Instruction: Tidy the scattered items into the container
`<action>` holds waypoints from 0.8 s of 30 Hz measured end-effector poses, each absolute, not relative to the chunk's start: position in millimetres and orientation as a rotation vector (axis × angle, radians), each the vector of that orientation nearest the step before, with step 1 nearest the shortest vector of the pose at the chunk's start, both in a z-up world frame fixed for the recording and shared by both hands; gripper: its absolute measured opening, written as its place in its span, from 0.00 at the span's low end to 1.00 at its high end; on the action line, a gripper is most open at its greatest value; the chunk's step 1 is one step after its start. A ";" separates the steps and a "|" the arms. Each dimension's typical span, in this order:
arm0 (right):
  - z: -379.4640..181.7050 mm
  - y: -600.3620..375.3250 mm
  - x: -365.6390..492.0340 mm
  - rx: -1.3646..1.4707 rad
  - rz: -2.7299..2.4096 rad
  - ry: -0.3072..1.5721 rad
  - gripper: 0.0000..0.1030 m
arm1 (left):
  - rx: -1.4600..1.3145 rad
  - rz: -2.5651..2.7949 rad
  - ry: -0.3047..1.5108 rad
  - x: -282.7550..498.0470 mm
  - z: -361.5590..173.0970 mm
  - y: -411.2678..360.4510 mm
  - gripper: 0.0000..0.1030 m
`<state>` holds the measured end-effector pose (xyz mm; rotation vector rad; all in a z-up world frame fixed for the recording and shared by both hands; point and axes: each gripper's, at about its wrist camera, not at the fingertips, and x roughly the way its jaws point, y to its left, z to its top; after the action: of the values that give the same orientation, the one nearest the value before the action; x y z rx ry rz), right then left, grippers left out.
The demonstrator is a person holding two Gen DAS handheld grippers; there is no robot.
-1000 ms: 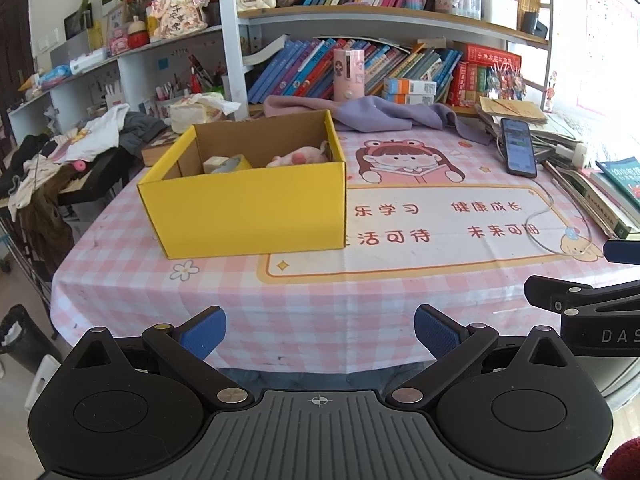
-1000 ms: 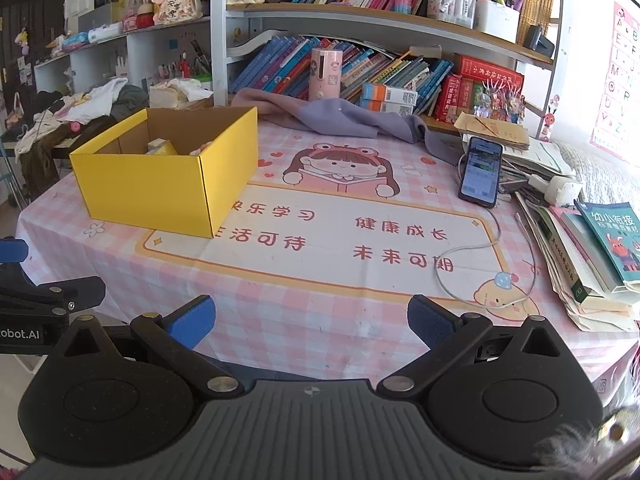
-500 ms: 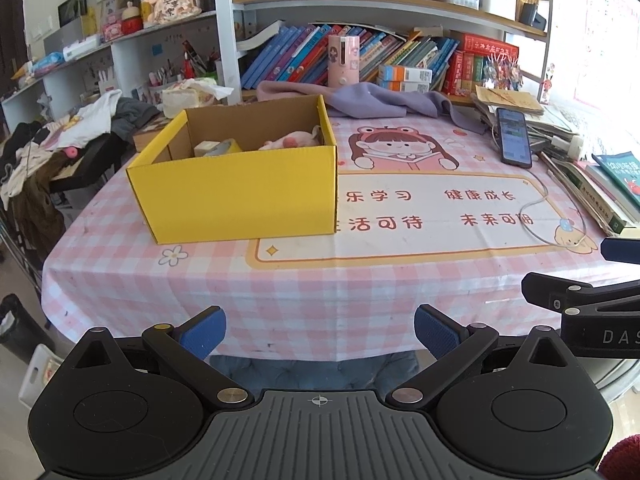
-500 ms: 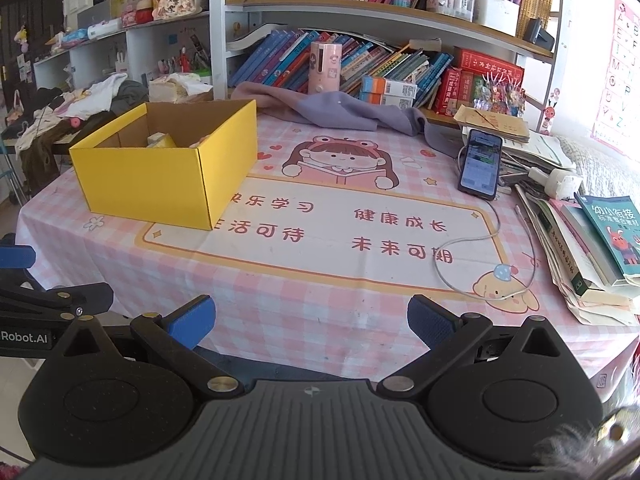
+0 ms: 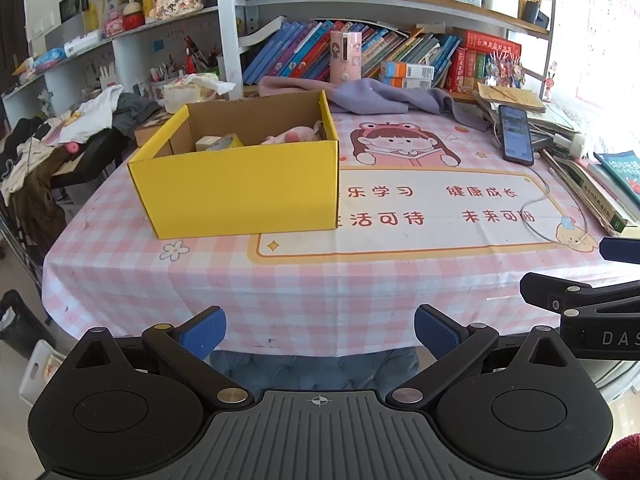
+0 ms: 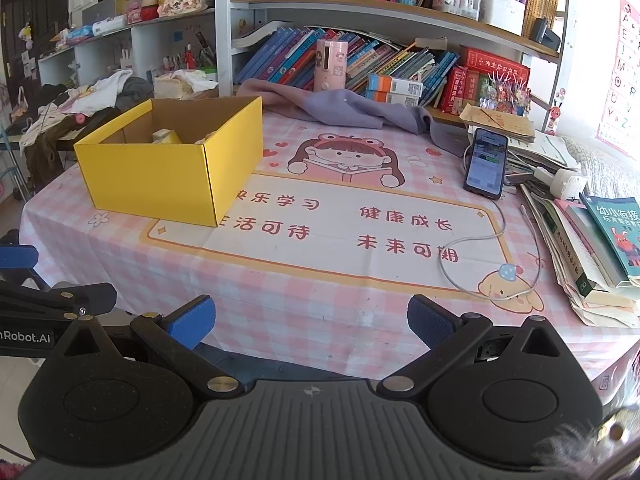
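We hold the left gripper (image 5: 318, 330) and right gripper (image 6: 310, 322) empty, tongs apart, short of the yellow box (image 5: 236, 192), and judge tidying finished, pending a final check

Two black tools: left tool (image 5: 319, 330) and right tool (image 6: 311, 320), blue ribbed fingertips (image 5: 203, 331), silver pivot screws.

The pink checked tablecloth (image 6: 280, 300) carries red Chinese characters in its cream panel at mid-frame: 乐学习, 健康成长, 活可待 and 未来可期. At the left edge of the right wrist view, the other black handheld gripper (image 6: 24, 338) shows white lettering, "nRobot.AI", cut off at the frame. At the right edge of the left wrist view, its black counterpart (image 5: 608, 338) reads "DAS", also cut off. The teal book (image 6: 616, 228) at far right has white characters too small to read surely.
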<state>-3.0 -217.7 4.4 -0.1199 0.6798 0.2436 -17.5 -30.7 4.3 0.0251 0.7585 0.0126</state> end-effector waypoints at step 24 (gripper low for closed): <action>-0.2 -209.4 3.9 -0.128 0.256 0.706 1.00 | 0.010 0.017 0.783 -13.8 -1.2 -23.1 0.99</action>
<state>3.9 -209.4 -0.2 -0.1281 0.7063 0.2556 -13.8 -23.1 -1.2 0.0096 0.7830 0.0168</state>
